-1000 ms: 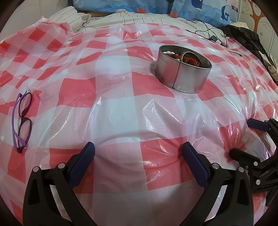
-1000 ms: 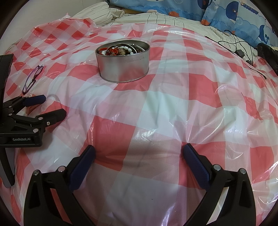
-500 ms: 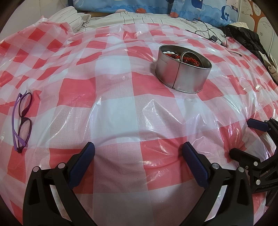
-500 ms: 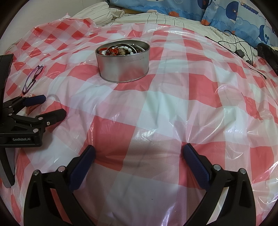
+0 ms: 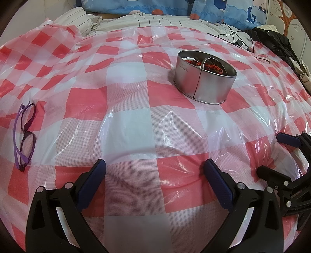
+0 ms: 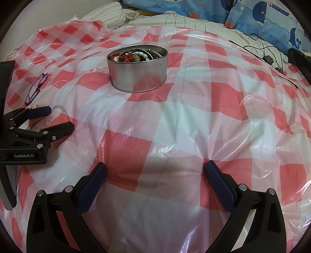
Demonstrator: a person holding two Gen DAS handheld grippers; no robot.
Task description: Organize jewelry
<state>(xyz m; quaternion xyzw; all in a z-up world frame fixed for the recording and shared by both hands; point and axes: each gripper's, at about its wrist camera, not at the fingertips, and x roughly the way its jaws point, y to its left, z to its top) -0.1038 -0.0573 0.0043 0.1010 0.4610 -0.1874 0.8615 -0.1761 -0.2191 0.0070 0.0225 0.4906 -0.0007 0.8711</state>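
A round silver tin [image 5: 205, 77] [image 6: 137, 69] stands on the red-and-white checked plastic sheet, holding red and white bead jewelry [image 5: 202, 62] [image 6: 130, 56]. My left gripper [image 5: 154, 169] rests low on the sheet, well short of the tin, open with nothing between its fingers. In the right wrist view it shows at the left edge as the left gripper [image 6: 56, 119]. My right gripper [image 6: 154, 169] is also open and empty, near the sheet's front; in the left wrist view it appears at the right edge as the right gripper [image 5: 272, 153].
Purple glasses [image 5: 24, 134] [image 6: 36, 87] lie on the sheet to the left. Black cables [image 6: 272, 56] and a dark garment [image 5: 272, 40] sit at the far right. Blue patterned pillows [image 6: 233, 13] and striped bedding [image 5: 155, 19] lie behind the sheet.
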